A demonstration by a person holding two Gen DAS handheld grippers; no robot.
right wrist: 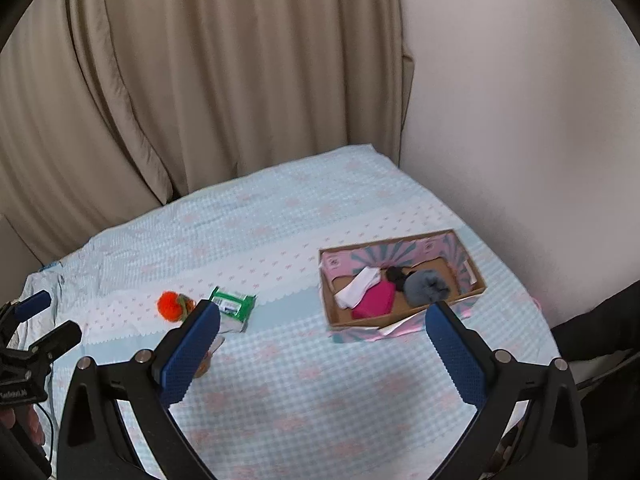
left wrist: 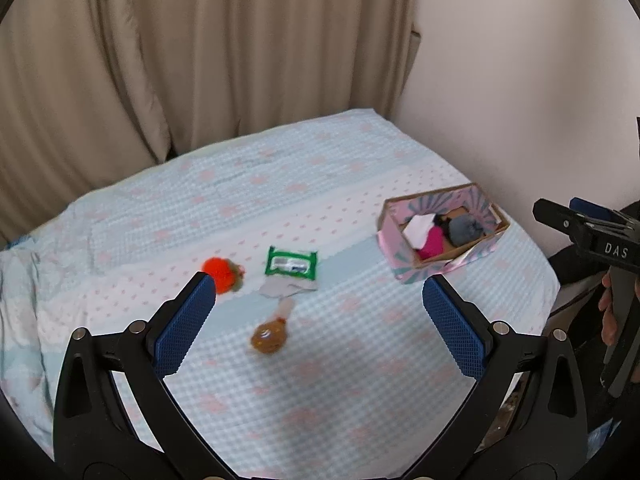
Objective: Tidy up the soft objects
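The task is judged to be partly done. A patterned cardboard box (right wrist: pixel 466 280) stands on the bed (right wrist: pixel 280 400), near the right edge by the wall; inside it a folded white cloth (right wrist: pixel 358 286), a pink folded piece (right wrist: pixel 374 300), a grey bundled item (right wrist: pixel 424 286) and a small dark item (right wrist: pixel 396 274) are already lying side by side, touching one another; some bare cardboard floor is seen around them, so room is judged to remain.

Outside the box, well apart from it, four things are left on the bed: an orange pom-pom (left wrist: pixel 218 274), a green wipes packet (left wrist: pixel 291 263) just beside it, a pale crumpled scrap (left wrist: pixel 286 289) touching the packet's near edge, and a brownish drumstick-shaped toy (left wrist: pixel 270 334) nearer the cameras; its material cannot be told from the blur.

The left gripper (left wrist: pixel 320 324) is held above the bed with jaws spread wide and nothing between them; the toy is seen between its fingers, lower down. The right gripper (right wrist: pixel 322 348) is likewise spread wide and empty, pointed between the box and the loose things.

No loose item is gripped at present; the remaining work is judged to be the carrying of these items to the box.
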